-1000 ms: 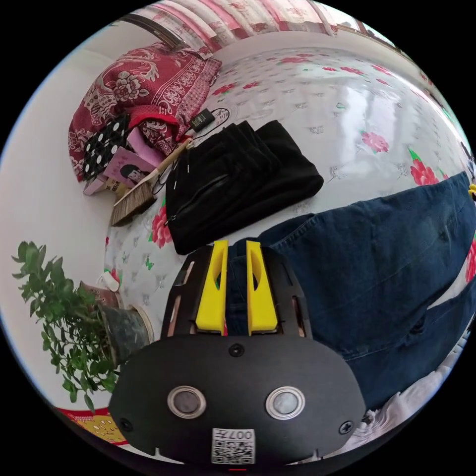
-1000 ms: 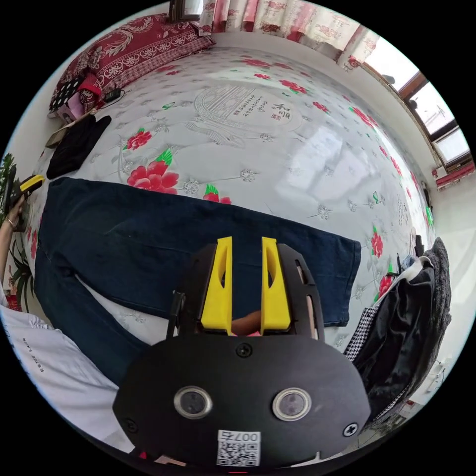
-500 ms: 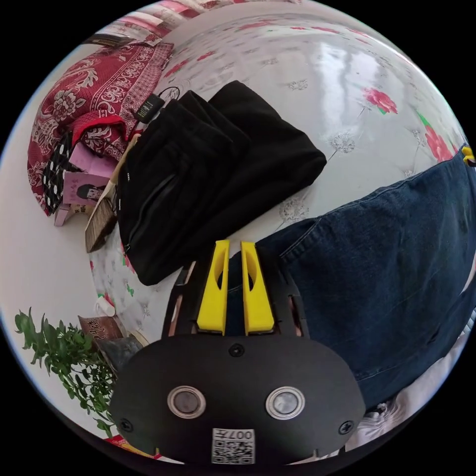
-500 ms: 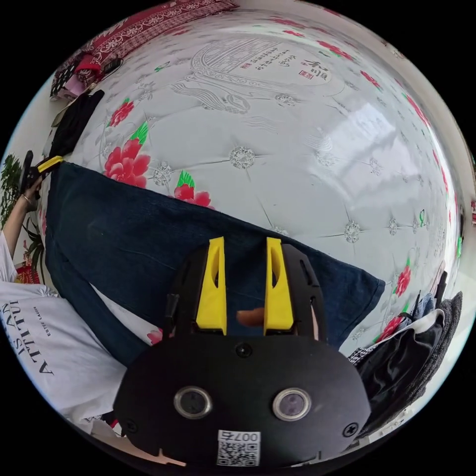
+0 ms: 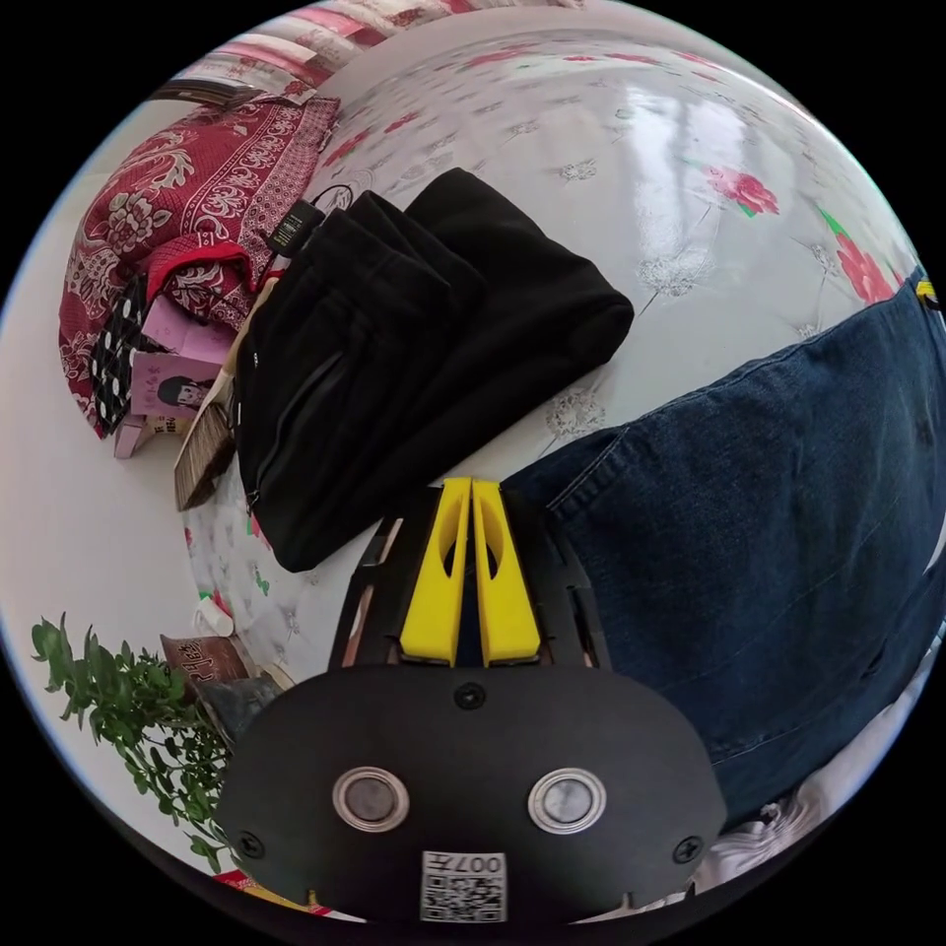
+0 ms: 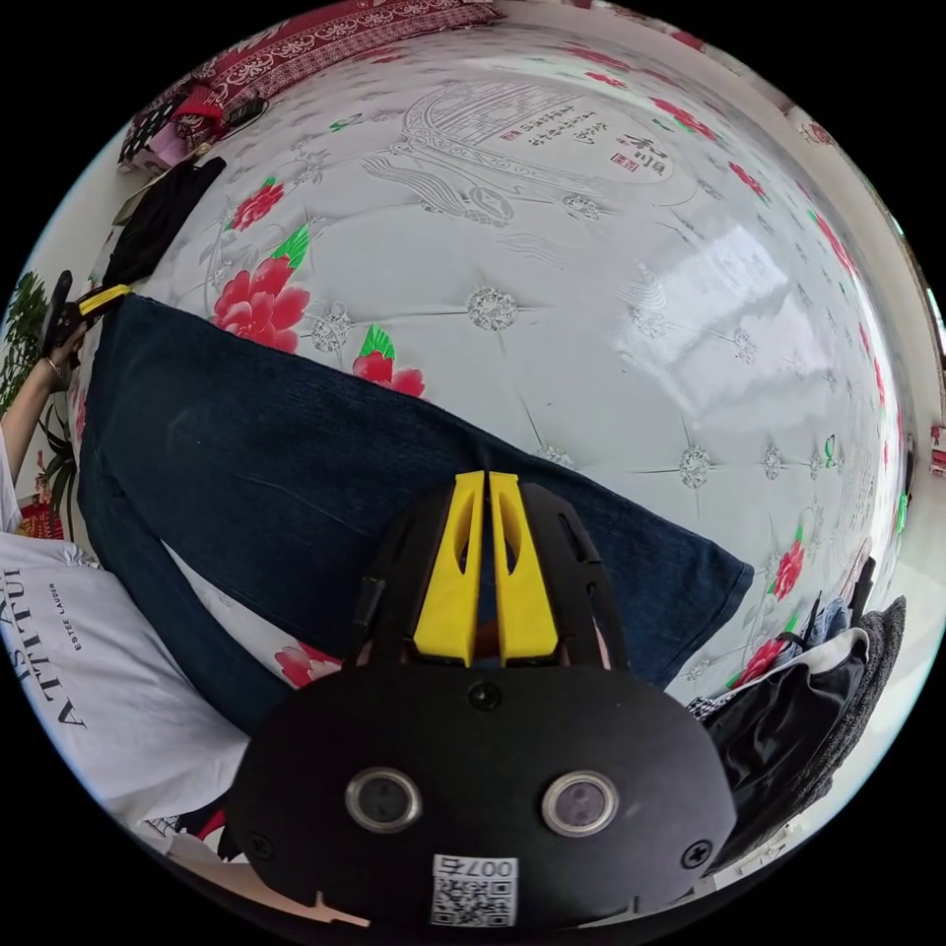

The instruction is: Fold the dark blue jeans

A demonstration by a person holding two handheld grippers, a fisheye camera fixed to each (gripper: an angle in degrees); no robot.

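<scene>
Newly closed claws (image 5: 471,488) (image 6: 488,481) on jeans (image 5: 769,512); black garment (image 5: 414,345) alongside.

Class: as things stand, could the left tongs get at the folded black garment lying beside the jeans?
Probably yes: the left tongs sit at the jeans' edge, the black garment lies just ahead, nothing between.

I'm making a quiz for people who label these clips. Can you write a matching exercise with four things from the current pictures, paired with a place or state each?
Things:
1. dark blue jeans
2. folded black garment
3. potted plant
4. left hand-held gripper

Places or states:
A. off the bed's edge, by the white wall
B. jaws closed at the jeans' waistband corner
C. spread flat across the flowered bed cover
D. lying on the bed beside a brush

Pairs: 1-C, 2-D, 3-A, 4-B
</scene>
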